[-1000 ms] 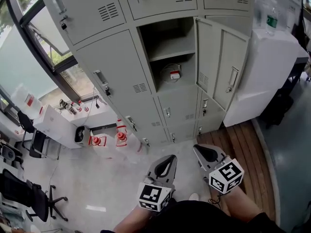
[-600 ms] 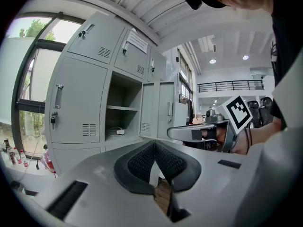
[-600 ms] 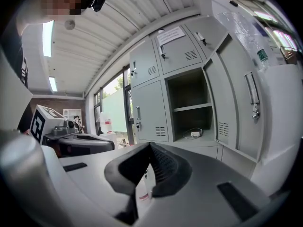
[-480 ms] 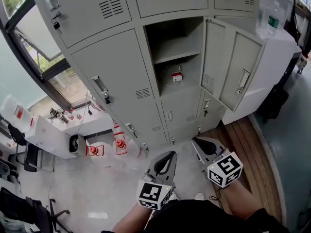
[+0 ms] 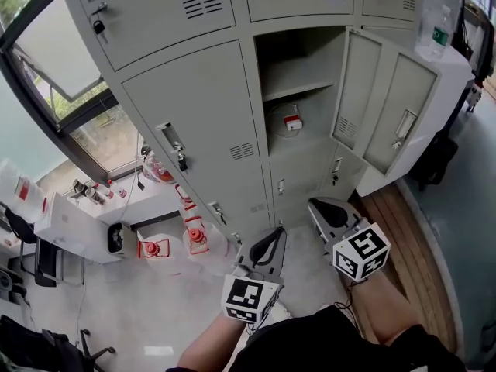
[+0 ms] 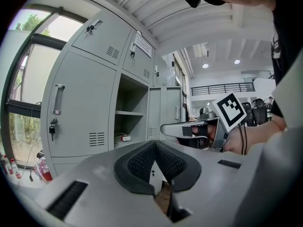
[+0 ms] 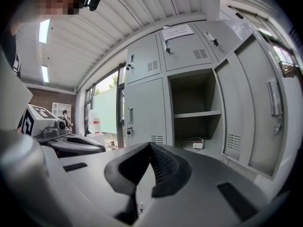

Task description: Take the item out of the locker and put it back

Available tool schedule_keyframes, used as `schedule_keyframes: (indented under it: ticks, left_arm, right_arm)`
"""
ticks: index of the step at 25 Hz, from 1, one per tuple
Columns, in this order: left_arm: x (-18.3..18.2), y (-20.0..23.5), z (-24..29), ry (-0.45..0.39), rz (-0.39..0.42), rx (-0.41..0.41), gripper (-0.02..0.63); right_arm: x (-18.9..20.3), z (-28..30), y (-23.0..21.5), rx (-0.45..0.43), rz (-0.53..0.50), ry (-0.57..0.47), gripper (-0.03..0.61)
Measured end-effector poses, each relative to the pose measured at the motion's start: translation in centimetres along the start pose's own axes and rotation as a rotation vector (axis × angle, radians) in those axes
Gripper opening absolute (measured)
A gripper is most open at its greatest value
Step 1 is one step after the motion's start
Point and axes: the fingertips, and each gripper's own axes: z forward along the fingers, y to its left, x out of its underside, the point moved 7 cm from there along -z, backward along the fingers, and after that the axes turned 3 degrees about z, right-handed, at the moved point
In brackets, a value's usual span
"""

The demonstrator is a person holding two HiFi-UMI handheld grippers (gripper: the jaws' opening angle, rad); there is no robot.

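An open grey locker (image 5: 298, 84) stands ahead, its door (image 5: 384, 107) swung out to the right. On its lower floor, under a shelf, lies a small white item with a red label and a coiled white cable (image 5: 291, 122) (image 6: 124, 138) (image 7: 197, 145). My left gripper (image 5: 273, 241) and right gripper (image 5: 319, 210) are both held low in front of the locker, well short of it. Each is shut with nothing between its jaws. In the left gripper view the right gripper (image 6: 165, 130) shows at the right.
Closed lockers with handles and keys (image 5: 178, 149) flank the open one. A window (image 5: 77, 122) is at the left, with red-and-white things (image 5: 198, 235) on the floor under it. A white cabinet (image 5: 446, 76) and wooden floor strip (image 5: 411, 254) lie at the right.
Both grippers and the head have come closer to the lockers; the open compartment looks larger and has shifted rightward in the head view. Both grippers stay shut.
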Motion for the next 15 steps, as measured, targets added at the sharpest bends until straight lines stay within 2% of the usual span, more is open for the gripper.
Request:
schedule_keyframes:
  ticks: [7, 15]
  left_arm:
    - [-1.1, 2.9, 0.9, -0.029, -0.021, -0.019, 0.015]
    - [-1.5, 4.5, 3.8, -0.027, 0.004, -0.022, 0.015]
  right_arm:
    - [-1.4, 2.9, -0.3, 0.037, -0.022, -0.014, 0.052]
    - [-2.2, 5.6, -3.9, 0.066, 0.005, -0.041, 0.054]
